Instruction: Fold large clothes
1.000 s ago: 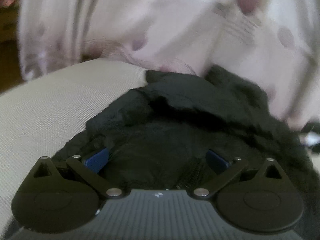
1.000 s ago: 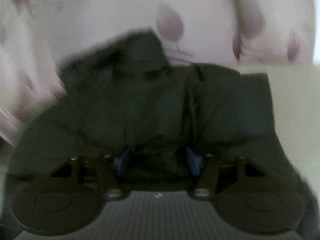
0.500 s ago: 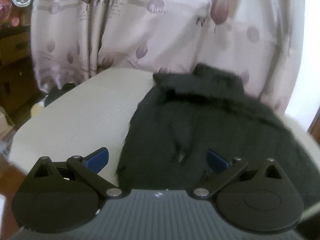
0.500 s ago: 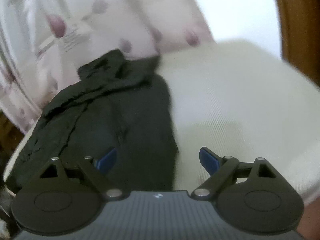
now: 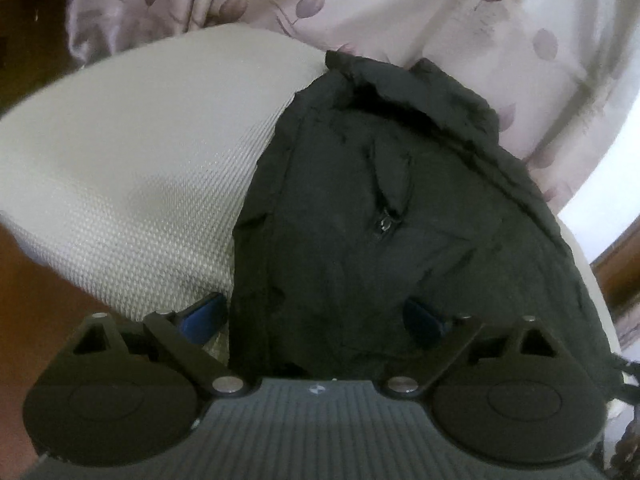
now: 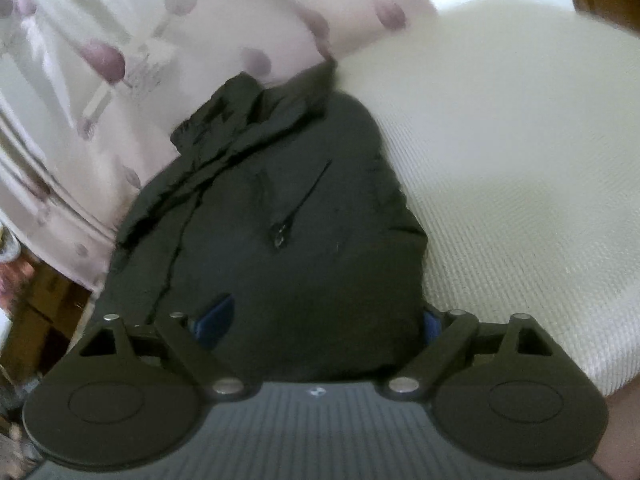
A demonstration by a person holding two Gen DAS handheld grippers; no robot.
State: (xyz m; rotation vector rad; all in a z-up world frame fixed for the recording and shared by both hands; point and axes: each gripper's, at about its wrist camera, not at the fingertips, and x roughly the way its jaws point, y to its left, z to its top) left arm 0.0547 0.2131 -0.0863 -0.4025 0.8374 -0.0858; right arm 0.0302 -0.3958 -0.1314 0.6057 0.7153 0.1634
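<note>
Two grippers hovered over a black jacket lying folded on the cream-covered table, its collar at the far edge by the curtain. The left gripper and right gripper, jaws just narrowing, stood wide apart, pinching nothing.

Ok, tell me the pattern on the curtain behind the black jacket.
Pale pinkish-white curtain printed with mauve leaf or bud shapes on thin stems; clearest in the left wrist view.
</note>
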